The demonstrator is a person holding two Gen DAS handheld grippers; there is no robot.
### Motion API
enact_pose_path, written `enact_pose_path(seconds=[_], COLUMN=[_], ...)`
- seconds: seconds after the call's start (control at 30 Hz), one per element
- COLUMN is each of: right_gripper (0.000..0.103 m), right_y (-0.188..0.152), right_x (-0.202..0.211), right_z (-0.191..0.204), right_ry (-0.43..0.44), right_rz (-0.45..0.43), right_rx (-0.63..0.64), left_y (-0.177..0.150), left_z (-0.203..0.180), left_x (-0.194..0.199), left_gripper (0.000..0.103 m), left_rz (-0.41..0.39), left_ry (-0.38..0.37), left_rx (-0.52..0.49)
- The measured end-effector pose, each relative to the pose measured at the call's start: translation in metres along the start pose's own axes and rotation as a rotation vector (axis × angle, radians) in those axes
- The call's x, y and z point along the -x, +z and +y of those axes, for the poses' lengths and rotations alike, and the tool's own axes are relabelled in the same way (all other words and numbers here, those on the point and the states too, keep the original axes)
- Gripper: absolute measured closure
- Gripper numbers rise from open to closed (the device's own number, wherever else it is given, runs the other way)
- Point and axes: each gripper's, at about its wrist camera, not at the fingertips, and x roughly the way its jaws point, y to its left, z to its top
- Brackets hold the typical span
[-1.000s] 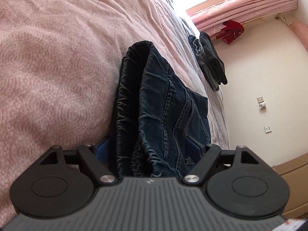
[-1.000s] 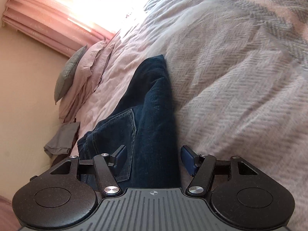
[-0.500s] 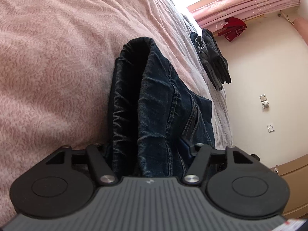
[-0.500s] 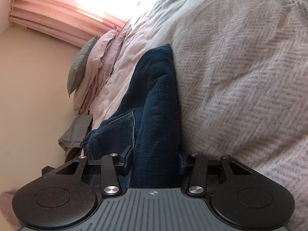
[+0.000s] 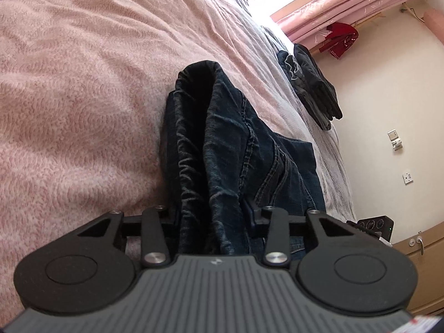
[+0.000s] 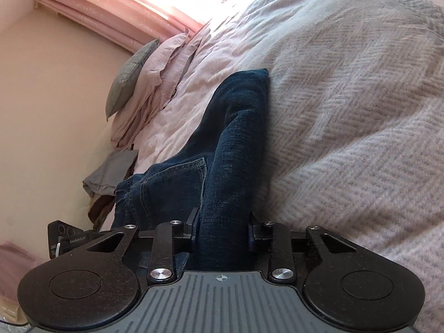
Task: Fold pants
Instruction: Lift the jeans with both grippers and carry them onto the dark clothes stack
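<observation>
Dark blue denim pants (image 5: 222, 149) lie bunched on the pink bedspread (image 5: 83, 88), stretched out away from both cameras. Left gripper (image 5: 212, 216) is clenched on a thick gathered fold of the pants, and right gripper (image 6: 222, 233) is clamped on a folded leg section. Beyond the pants, a dark pile of clothes (image 5: 313, 83) sits nearer the pink curtains (image 5: 347, 8).

Both gripper fingertips buried in jeans (image 5: 222, 149) folds; far dark clothes pile (image 5: 310, 83) indistinct; drawer handle (image 5: 419, 242) cropped at edge
</observation>
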Motion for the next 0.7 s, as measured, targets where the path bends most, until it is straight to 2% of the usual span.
enact_pose_path(seconds=[0.13,0.27,0.37,0.53,0.7], right_gripper=[0.078,0.08,0.081,0.081,0.081], right_y=[0.001,0.021,0.042,0.083,0.132], right_x=[0.005,0.021,0.046,0.097,0.148], right_z=[0.013,0.046,0.072,0.11,0.133], right_ry=[-0.039,-0.074,-0.106,-0.165,-0.211], right_rz=[-0.002,0.023,0.024,-0.009,-0.09], right_rx=[-0.018,-0.045,-0.065,-0.113,-0.153], left_y=[0.008,0.024,0.042,0.078,0.116], left_z=[-0.025,-0.059,-0.091,-0.163,-0.234], left_x=[0.008,0.018,0.024,0.026,-0.002], left_gripper=[0.075,0.076,0.076,0.076,0.076], left_rz=[0.012,0.05,0.082,0.119,0.144], left_ry=[0.041,0.064,0.047,0.004,-0.055], left_rx=[-0.008,-0.001,0.01,-0.033,-0.095])
